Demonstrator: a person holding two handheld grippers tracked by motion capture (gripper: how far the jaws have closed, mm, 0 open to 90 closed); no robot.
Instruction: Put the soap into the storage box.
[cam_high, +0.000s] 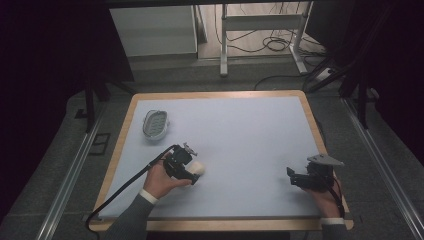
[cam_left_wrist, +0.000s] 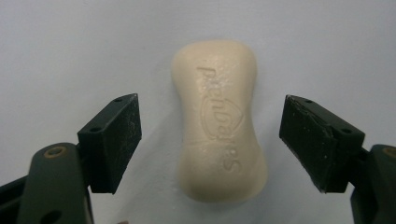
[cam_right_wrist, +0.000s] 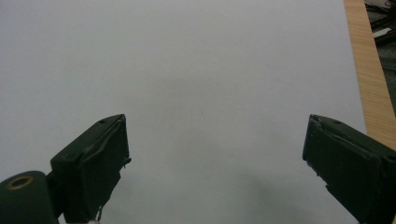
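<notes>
Soap dish (cam_high: 155, 123), oval, pale, ribbed inside, sits at the far left of the table (cam_high: 250, 135); nothing in it that can be made out. Bar of soap (cam_left_wrist: 218, 121): cream, waisted, smooth, with embossed lettering, lying flat on the matte pale mat between the left gripper's (cam_left_wrist: 210, 144) spread jaws, touching neither pad. Right gripper (cam_right_wrist: 215, 163) released, jaws wide over bare mat near the wooden table edge, well apart from the soap.

The right gripper (cam_right_wrist: 215, 168) holds its two black jaws wide apart at the bottom of the frame, nothing between them. Behind them spreads the pale grey table mat (cam_right_wrist: 187, 70). The table's wooden edge (cam_right_wrist: 369, 84) runs down the right side.
</notes>
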